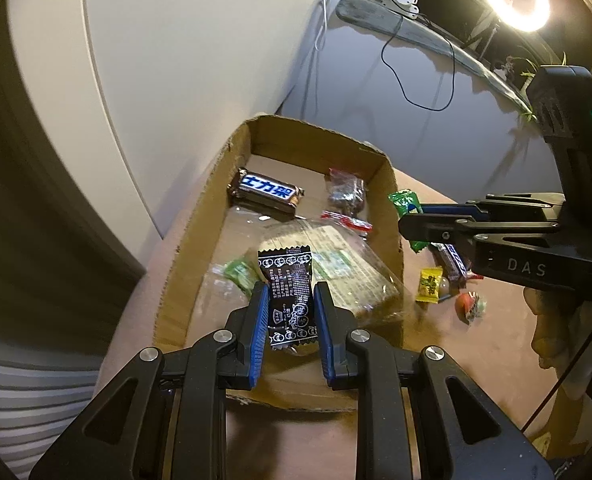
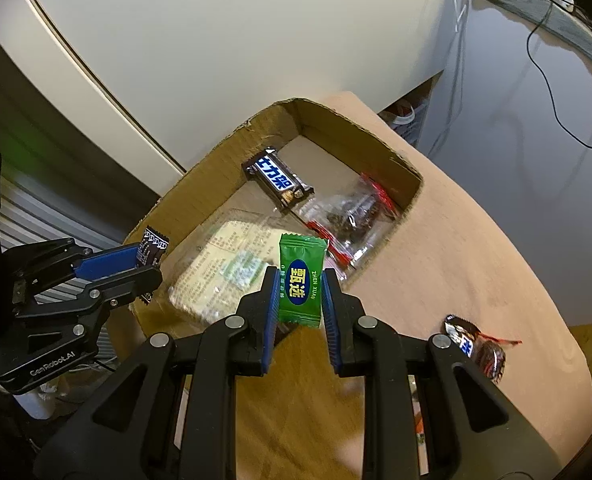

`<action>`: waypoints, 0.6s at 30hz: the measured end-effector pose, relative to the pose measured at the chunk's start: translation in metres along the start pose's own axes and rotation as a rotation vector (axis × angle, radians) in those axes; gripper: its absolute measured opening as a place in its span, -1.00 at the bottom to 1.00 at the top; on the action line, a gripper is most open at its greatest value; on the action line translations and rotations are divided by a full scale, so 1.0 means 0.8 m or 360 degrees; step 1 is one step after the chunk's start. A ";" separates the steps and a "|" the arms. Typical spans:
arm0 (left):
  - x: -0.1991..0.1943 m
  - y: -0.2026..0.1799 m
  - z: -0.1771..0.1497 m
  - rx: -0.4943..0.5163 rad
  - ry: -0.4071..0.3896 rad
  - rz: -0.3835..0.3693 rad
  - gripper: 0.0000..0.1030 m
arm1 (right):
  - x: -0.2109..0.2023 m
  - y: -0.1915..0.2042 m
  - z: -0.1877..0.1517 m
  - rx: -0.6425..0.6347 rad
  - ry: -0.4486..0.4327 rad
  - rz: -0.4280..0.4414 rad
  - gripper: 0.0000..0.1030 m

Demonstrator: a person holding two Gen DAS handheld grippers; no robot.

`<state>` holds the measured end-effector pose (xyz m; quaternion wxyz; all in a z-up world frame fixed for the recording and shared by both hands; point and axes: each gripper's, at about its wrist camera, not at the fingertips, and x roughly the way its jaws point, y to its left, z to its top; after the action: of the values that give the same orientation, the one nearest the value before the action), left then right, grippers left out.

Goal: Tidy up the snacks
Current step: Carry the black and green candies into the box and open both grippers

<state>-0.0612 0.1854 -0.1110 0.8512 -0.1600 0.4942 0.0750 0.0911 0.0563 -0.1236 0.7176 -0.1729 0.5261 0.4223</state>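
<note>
Candy is what you hold in both tools: your left gripper (image 1: 289, 312) is clamped on the black sachet (image 1: 290, 298) above the cardboard box (image 1: 184, 264), your right gripper (image 2: 298, 298) on the green sachet (image 2: 300, 280) near the box's right wall. Both look light, crinkly and slippery, so pinching across the flat middle should hold best.

The left tongs (image 1: 290, 312) pinch a black candy packet (image 1: 290, 292) above the cardboard box (image 1: 200, 248), which holds a Snickers bar (image 1: 266, 192) and a clear-wrapped cracker pack (image 1: 335, 264). The right tongs (image 1: 409, 222) grip a green candy (image 1: 405, 202) near the box's right wall.
</note>
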 end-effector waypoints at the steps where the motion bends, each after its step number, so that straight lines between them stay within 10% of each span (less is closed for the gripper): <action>1: 0.000 0.001 0.001 -0.0001 -0.0001 0.0002 -0.59 | 0.001 0.001 0.001 -0.0002 0.0001 0.0002 -0.58; 10: 0.005 0.008 0.010 -0.0003 -0.0005 0.0029 -0.58 | 0.006 0.006 0.014 -0.0040 0.0006 0.0001 -0.56; 14: 0.005 0.011 0.011 -0.0013 -0.0014 0.0056 -0.29 | 0.005 0.007 0.017 -0.0041 -0.0008 -0.0011 0.11; 18: 0.005 0.013 0.012 -0.0017 -0.0015 0.0068 -0.17 | -0.001 0.009 0.019 -0.0051 -0.0045 -0.0023 0.33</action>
<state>-0.0543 0.1984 -0.1118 0.8508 -0.1534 0.4931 0.0966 0.0943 0.0705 -0.1158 0.7252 -0.1820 0.5078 0.4279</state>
